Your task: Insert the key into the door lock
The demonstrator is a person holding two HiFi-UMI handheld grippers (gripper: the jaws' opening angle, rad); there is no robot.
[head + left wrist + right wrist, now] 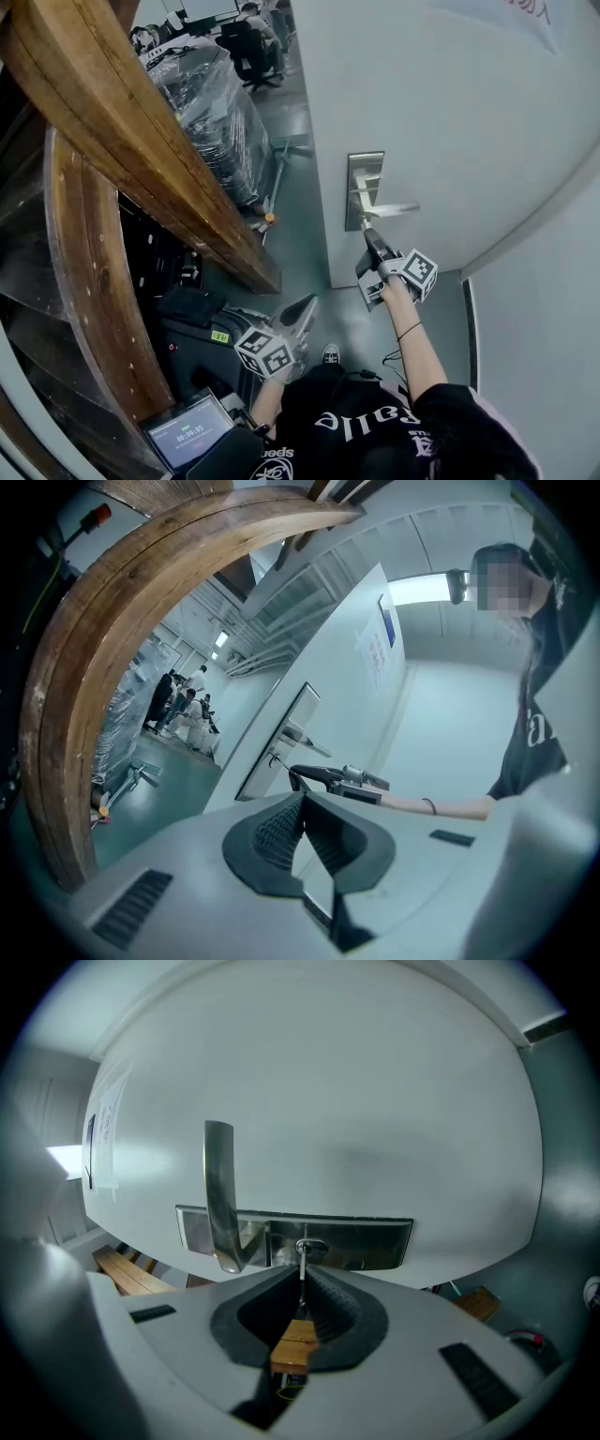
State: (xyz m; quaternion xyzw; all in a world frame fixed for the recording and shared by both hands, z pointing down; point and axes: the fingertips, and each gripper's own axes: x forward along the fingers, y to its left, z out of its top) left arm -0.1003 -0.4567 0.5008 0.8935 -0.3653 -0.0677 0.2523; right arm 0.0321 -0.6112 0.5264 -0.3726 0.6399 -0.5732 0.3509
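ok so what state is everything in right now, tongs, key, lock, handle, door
right tongs: shut on the key
key: gripped, tip at the keyhole, depth unclear
keyhole: key tip meets it
left tongs: shut, empty
door handle: level, untouched
door: seems open
tablet: screen lit

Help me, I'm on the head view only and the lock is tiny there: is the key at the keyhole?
Observer: In the right gripper view the right gripper pinches the key in its fingers, and the key's tip meets the keyhole; depth unclear.
Operator: Is the handle in the way?
Observer: No, the handle sits left of the keyhole there, apart from the key.
Operator: And the left gripper?
Observer: Its fingers are together, holding nothing.
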